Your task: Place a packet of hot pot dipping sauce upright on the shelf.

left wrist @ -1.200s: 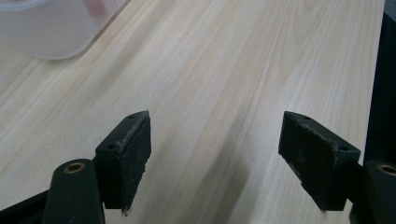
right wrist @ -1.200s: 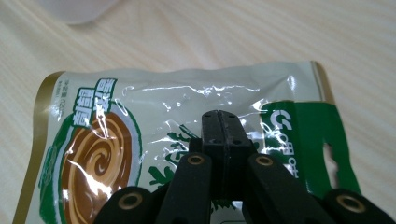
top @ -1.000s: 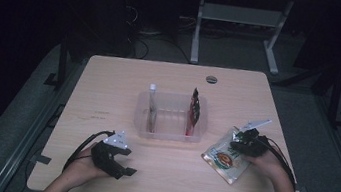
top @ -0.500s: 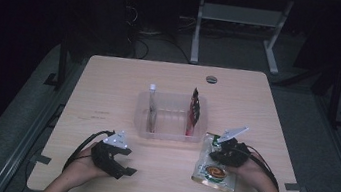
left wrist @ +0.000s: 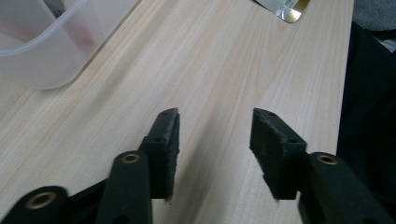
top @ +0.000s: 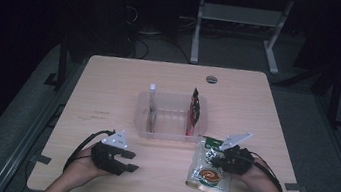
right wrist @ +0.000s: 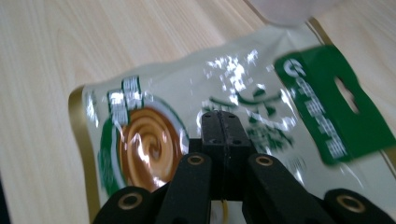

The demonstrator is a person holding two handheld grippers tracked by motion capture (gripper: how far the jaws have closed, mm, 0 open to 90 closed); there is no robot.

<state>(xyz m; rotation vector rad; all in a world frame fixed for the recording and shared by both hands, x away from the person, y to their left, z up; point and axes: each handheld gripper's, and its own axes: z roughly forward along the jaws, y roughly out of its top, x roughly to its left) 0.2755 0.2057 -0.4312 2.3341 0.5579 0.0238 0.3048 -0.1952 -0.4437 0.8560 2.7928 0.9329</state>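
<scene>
A person sits at a pale wooden table (top: 108, 92) with a handheld two-jaw gripper in each hand, and the work in hand appears to be packing snack pouches into a clear plastic bin (top: 171, 118) that stands at the middle of the table. The step under way looks like the carry: the right gripper (top: 224, 160) holds a glossy white and green food pouch (top: 209, 171) with a brown swirl printed on it, just in front of the bin's near right corner and close to the table's front edge. In the right gripper view the two black jaws are pressed together on the pouch (right wrist: 243, 121), clamping its edge, with the green hang tab off to the right. The bin already holds a dark red packet (top: 194, 110) standing upright against its right wall and a thin white-topped item (top: 151, 107) standing at its left wall; what that item is cannot be told. The left gripper (top: 130, 161) rests near the front left of the table, well apart from the bin. Its jaws have just been closing and now stand about half apart, with nothing between them but bare tabletop. The next move likely calls for lifting the pouch over the bin's near wall and lowering it upright into the free space between the two standing items before letting go.
</scene>
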